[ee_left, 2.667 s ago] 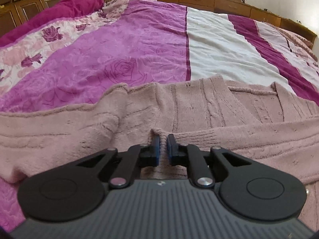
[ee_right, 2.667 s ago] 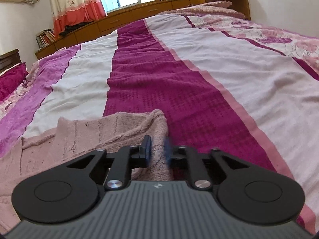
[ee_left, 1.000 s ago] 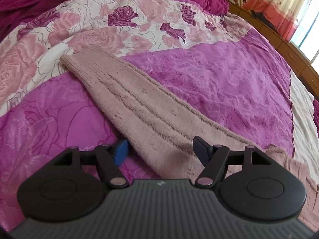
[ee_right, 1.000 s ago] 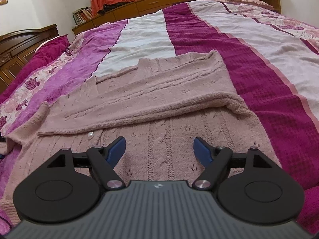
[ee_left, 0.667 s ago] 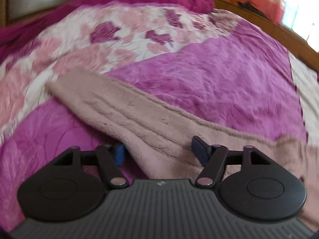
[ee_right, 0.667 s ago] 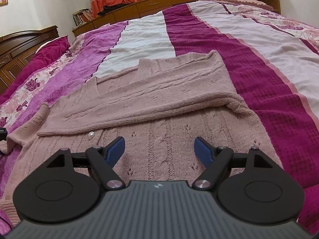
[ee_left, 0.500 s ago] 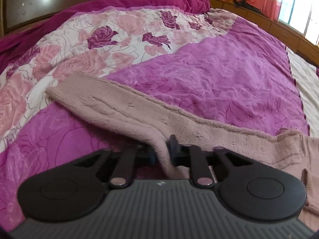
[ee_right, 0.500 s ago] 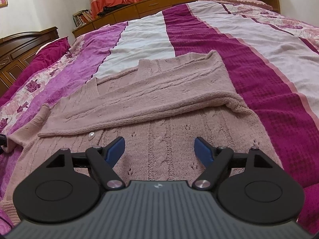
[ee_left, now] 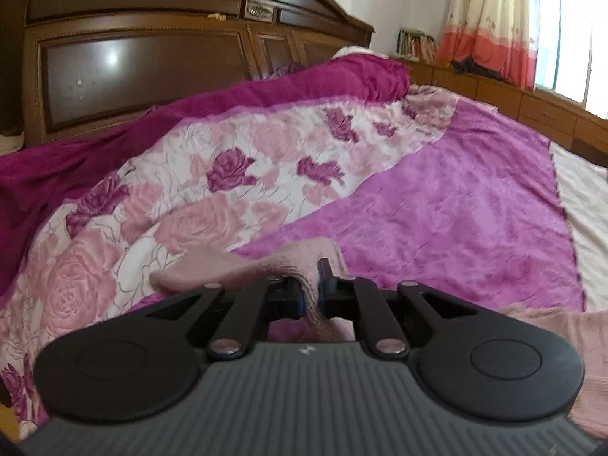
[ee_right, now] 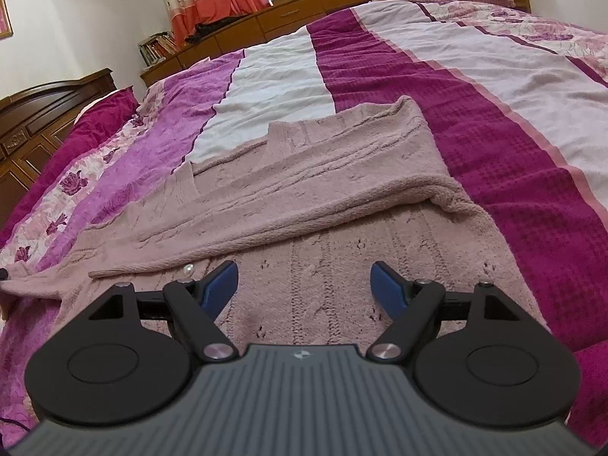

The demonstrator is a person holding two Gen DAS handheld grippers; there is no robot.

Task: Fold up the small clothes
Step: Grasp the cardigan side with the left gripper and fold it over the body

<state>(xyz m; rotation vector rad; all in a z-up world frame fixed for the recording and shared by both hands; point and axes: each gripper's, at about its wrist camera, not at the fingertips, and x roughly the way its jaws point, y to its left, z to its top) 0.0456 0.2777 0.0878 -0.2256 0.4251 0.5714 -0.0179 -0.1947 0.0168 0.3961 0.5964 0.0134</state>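
A pink knitted cardigan [ee_right: 342,197] is spread on the bed [ee_right: 513,121], over its magenta, white and purple striped cover. In the right wrist view one sleeve is seen folded across the body of the garment, running from 2 o'clock down to 9 o'clock, with a small pearl button [ee_right: 187,268] just below its lower edge. The right hand-held gripper [ee_right: 304,285] is held wide open just above the cabled front of the cardigan, its blue pads [ee_right: 387,285] well apart and nothing between them. In the left wrist view the left hand-held gripper [ee_left: 311,296] is closed narrowly on the other sleeve [ee_left: 266,266], a fold of pink knit being pinched between the jaws; the sleeve's free end hangs out toward 9 o'clock, lifted off the rose-patterned part of the cover [ee_left: 228,174]. More of the cardigan is seen at 4 o'clock in that view. A dark wooden headboard [ee_left: 152,57] stands at 11 o'clock and a curtain [ee_left: 490,19] at 1 o'clock.
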